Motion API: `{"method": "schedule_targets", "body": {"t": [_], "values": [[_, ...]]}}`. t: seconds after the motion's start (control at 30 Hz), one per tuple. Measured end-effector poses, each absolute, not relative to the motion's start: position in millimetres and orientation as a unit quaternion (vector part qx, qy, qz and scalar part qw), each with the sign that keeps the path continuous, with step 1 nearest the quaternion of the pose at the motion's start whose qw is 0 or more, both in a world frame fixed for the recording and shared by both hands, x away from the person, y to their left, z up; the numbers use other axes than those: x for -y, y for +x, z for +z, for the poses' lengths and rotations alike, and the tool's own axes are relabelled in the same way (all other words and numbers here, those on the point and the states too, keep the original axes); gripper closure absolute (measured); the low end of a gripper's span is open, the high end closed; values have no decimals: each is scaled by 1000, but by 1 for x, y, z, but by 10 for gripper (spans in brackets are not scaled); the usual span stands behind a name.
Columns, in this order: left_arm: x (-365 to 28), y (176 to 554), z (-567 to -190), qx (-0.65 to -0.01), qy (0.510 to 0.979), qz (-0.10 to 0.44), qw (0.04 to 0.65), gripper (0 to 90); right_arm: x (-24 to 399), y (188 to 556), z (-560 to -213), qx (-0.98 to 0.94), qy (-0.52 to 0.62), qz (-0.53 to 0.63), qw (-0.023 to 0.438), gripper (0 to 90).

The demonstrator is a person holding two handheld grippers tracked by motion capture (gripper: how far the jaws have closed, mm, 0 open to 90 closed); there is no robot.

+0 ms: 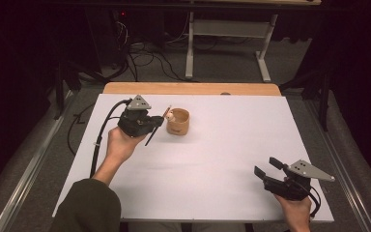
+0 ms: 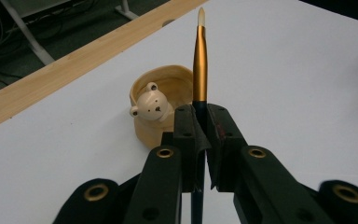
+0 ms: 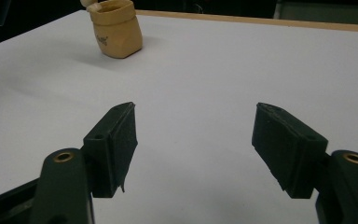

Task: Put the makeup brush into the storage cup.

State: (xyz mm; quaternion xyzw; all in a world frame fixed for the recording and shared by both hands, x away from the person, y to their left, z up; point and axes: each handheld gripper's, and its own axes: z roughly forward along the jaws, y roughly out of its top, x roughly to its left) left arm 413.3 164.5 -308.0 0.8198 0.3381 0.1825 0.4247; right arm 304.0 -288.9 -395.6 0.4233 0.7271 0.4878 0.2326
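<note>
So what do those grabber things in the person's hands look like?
Both the left gripper and the right gripper are black, with two flat-padded jaws, brass-coloured rivets and a grey three-cornered plate on top. A black cable trails from each. The left forearm wears a dark olive sleeve.

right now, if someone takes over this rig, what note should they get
Left gripper: shut on the thin brush with a gold ferrule and dark handle, held beside the tan ceramic cup with a small bear figure on its rim.
Right gripper: open, holding nothing, low over the near right part of the white table.
Done: brush picked up and brought to the cup.
Left: the brush is not yet in the cup; lowering it in looks like the likely next step.
</note>
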Motion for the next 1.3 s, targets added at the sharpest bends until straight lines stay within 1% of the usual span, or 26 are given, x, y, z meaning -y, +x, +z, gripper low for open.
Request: {"method": "schedule_targets", "body": {"t": [0.43, 0.83, 1.3], "values": [[-149, 425, -300, -337, 804, 198, 449, 831, 290, 304, -396, -726, 425, 489, 232, 327], [-133, 441, -296, -344, 789, 193, 472, 832, 291, 304, -396, -724, 426, 491, 230, 327], [-115, 459, -299, -348, 779, 203, 480, 832, 291, 304, -395, -722, 426, 494, 229, 327]]}}
